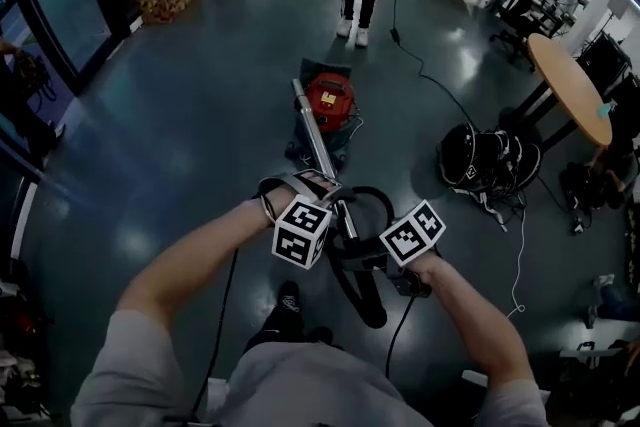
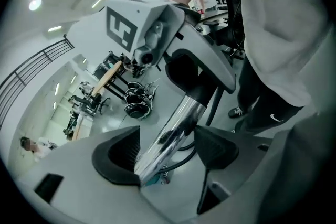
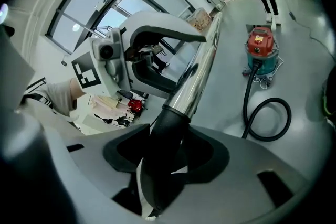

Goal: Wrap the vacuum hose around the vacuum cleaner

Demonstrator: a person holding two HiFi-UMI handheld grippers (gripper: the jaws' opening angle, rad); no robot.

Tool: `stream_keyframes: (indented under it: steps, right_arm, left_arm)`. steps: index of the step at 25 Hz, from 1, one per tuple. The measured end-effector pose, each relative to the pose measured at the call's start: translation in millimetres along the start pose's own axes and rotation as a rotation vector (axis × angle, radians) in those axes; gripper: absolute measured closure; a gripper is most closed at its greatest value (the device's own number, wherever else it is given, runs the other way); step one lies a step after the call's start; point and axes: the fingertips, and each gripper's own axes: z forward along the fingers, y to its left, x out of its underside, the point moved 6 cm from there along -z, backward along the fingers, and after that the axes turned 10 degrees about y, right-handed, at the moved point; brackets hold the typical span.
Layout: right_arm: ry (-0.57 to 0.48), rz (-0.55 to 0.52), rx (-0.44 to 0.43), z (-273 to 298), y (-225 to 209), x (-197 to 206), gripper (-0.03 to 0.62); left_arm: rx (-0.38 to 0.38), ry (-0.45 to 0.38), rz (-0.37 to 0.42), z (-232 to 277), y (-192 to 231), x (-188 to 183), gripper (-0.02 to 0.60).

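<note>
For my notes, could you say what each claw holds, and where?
Right claw: the wand, by its black cuff. Left claw: open around its chrome tube.

Grey T-shirt point(image 1: 310, 395), black trousers point(image 2: 268, 113)

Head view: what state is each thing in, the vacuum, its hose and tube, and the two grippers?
vacuum cleaner: standing upright on the floor, hose not wrapped round it.
hose: lying in a loose loop on the floor.
chrome tube: lifted, slanted.
left gripper: open, the chrome tube between its jaws.
right gripper: shut on the black cuff.
</note>
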Motion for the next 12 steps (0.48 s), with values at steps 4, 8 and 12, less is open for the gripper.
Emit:
stream_keyframes:
  steps: [4,8,12]
  right_arm:
    - [0.069,0.000,0.037,-8,-18,-10,0.398]
    - [0.097,0.010,0.021,-15,-26,-20,0.398]
    - [0.117,-0.007,0.021,-17,-31,-35,0.398]
  left_arm:
    - [0.070,-0.057,0.037,22,16,6,0.267]
    - [0.121,-0.065,0.119,47,22,9,0.267]
    - [0.133,-0.108,0.127,64,32,18,0.268]
